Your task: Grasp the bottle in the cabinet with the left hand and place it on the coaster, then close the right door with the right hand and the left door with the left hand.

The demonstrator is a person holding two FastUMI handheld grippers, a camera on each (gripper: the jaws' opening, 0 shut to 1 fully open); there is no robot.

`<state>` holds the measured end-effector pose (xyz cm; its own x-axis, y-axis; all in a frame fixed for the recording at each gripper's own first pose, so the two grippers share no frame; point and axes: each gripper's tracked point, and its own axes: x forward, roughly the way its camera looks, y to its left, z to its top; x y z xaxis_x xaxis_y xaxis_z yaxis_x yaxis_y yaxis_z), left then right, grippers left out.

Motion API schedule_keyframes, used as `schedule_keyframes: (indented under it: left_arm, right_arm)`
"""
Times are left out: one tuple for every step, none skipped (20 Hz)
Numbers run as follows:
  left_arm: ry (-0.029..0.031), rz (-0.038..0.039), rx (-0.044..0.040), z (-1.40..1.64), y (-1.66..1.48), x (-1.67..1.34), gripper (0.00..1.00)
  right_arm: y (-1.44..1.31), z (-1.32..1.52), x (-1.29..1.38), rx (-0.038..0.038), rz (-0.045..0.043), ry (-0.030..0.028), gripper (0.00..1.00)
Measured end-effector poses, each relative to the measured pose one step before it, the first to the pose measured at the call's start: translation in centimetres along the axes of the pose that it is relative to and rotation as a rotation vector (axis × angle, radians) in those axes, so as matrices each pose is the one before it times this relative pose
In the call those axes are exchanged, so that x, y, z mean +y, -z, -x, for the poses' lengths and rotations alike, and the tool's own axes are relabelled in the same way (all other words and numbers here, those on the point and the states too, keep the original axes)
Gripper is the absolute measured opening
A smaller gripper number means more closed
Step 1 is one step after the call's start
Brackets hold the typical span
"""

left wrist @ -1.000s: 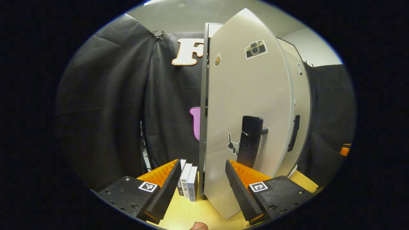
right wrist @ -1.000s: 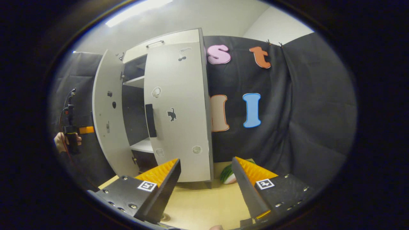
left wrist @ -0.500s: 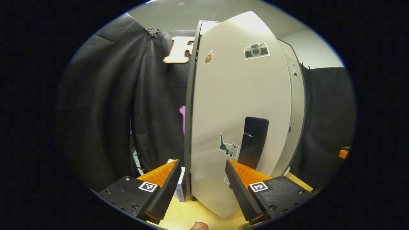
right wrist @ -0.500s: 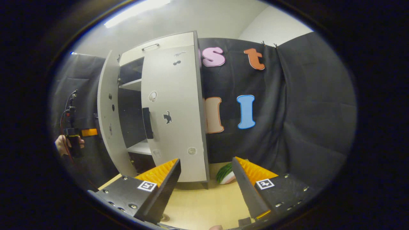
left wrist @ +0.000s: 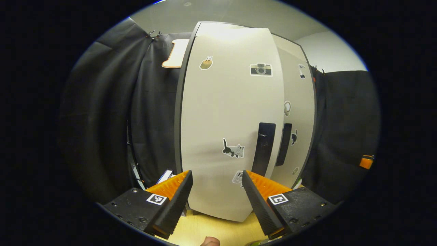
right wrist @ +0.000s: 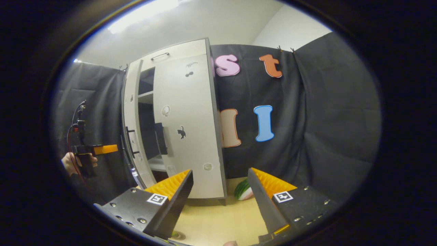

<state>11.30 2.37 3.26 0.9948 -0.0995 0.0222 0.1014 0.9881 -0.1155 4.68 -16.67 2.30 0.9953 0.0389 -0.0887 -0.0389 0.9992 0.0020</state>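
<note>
Pale grey, the cabinet's left door [left wrist: 232, 130] had swung nearly flush since 1 second earlier, its black handle [left wrist: 263, 148] now beside the right door's handle [left wrist: 285, 143]. In the right gripper view a narrow gap remained by the closed right door [right wrist: 186, 126]. The left gripper [left wrist: 215, 198] hovered before the door, jaws apart and empty. The right gripper [right wrist: 220, 200] sat open over the yellow wooden table [right wrist: 218, 222]. I couldn't see the bottle.

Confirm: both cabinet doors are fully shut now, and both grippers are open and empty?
Not quite. The left door is ajar; the right gripper view shows a gap beside the shut right door. Both the left gripper and right gripper are open and empty.
</note>
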Motion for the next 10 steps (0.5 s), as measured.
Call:
schedule_keyframes:
  left_arm:
    - [-0.00342, 0.01017, 0.00104, 0.506, 0.088, -0.116, 0.9]
    - [-0.00502, 0.00761, -0.00009, 0.458, 0.088, -0.021, 0.93]
    - [-0.0053, 0.002, 0.00077, 0.497, 0.198, 0.062, 0.93]
    - [-0.00952, -0.00244, 0.0041, 0.469, 0.381, 0.245, 0.93]
    - [-0.01209, -0.00695, 0.0026, 0.578, 0.344, 0.345, 0.93]
    - [-0.01556, -0.00958, 0.00286, 0.426, 0.337, 0.471, 0.93]
    - [-0.0153, -0.00951, 0.0031, 0.463, 0.299, 0.462, 0.93]
    - [-0.01328, -0.00521, 0.00428, 0.401, 0.424, 0.371, 0.93]
    - [-0.01062, -0.00367, 0.00717, 0.514, 0.367, 0.251, 0.93]
    - [-0.01154, -0.00217, -0.00071, 0.46, 0.186, 0.362, 0.93]
  right_arm:
    - [-0.166, -0.156, 0.725, -0.00702, -0.00038, -0.01124, 0.97]
    - [0.094, -0.267, 0.97, -0.0003, -0.00189, -0.0185, 0.94]
    - [0.217, -0.255, 1.032, 0.00432, 0.00333, -0.01989, 0.97]
    - [0.187, -0.173, 0.861, 0.00482, 0.01031, -0.01519, 0.97]
    - [0.123, -0.252, 0.801, 0.00278, 0.01045, -0.01098, 0.97]
    - [0.126, -0.253, 0.781, 0.00145, 0.00491, -0.00963, 0.97]
    - [0.034, -0.315, 0.746, -0.00135, 0.00285, -0.00813, 0.97]
    - [0.074, -0.25, 0.774, 0.00096, 0.00148, -0.00845, 0.97]
    - [0.008, -0.262, 0.702, -0.00041, -0.00109, -0.00472, 0.97]
    - [-0.012, -0.083, 0.613, -0.00335, -0.00344, -0.00764, 0.97]
